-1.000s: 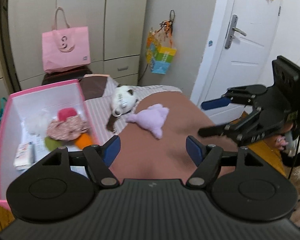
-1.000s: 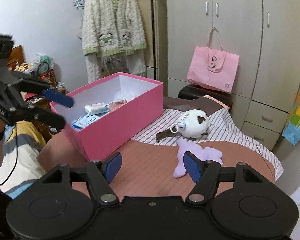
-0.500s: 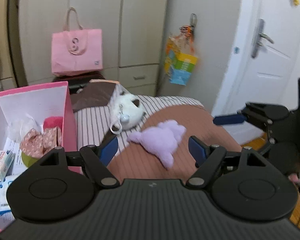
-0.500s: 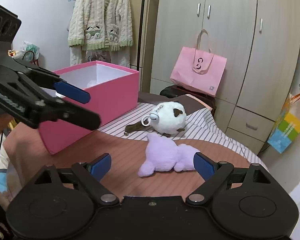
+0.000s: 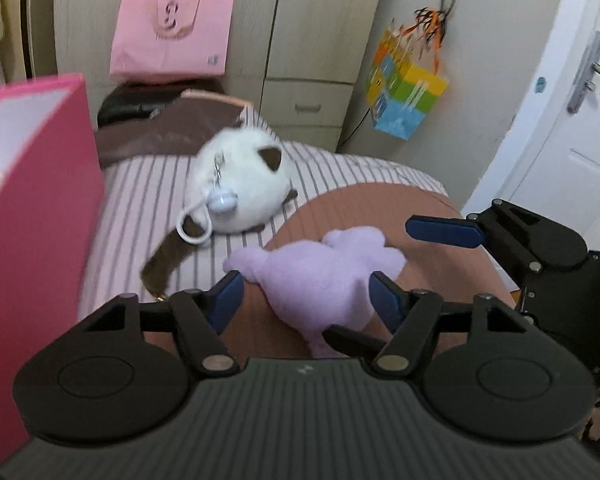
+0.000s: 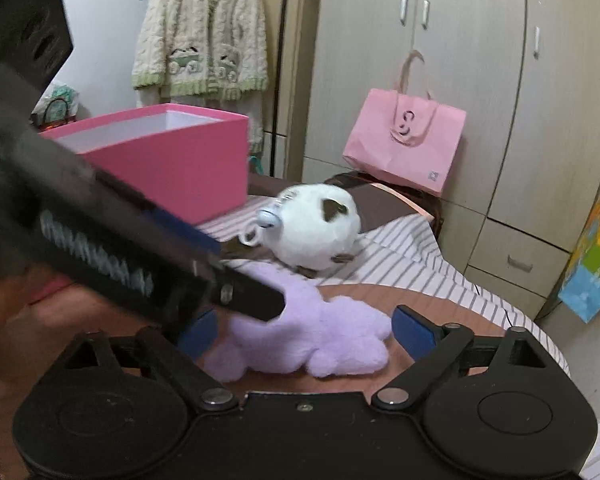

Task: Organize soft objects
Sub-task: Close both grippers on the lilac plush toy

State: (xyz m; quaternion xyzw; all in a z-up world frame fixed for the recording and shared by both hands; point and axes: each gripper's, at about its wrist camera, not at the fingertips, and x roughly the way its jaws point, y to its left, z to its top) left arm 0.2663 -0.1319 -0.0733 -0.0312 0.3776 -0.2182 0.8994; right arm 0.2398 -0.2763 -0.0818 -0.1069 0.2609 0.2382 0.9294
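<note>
On the bed [image 5: 148,200], the purple plush toy [image 5: 320,276] is lying flat on the brownish cover, right next to the striped sheet where the white round plush [image 5: 240,188] sits. Those two are just beside each other, maybe barely touching, hard to say. The pink box [image 5: 40,200] is off to the left side of the bed and looks like the obvious place these soft things are meant to end up.

So my read: we're at the reach-and-grab step for the purple toy, nothing picked up yet.

The left tool [image 5: 306,294] is spread wide with the toy's body sitting between its blue pads [image 5: 226,294]. Can't tell if either pad is actually touching the fur, it's a bit blurry. It's holding nothing at this point.

The right tool [image 6: 304,330] is also wide open and empty, and from its own camera the toy [image 6: 324,336] sits between its fingers too. The left tool's arm cuts across that view and hides one side of the toy.

Next move, I'd guess: pick one tool to squeeze the toy's middle, the other should back off so they don't bump. The plush is squishy, so it probably needs a deep bite or it'll slip out on the lift toward the box.
</note>
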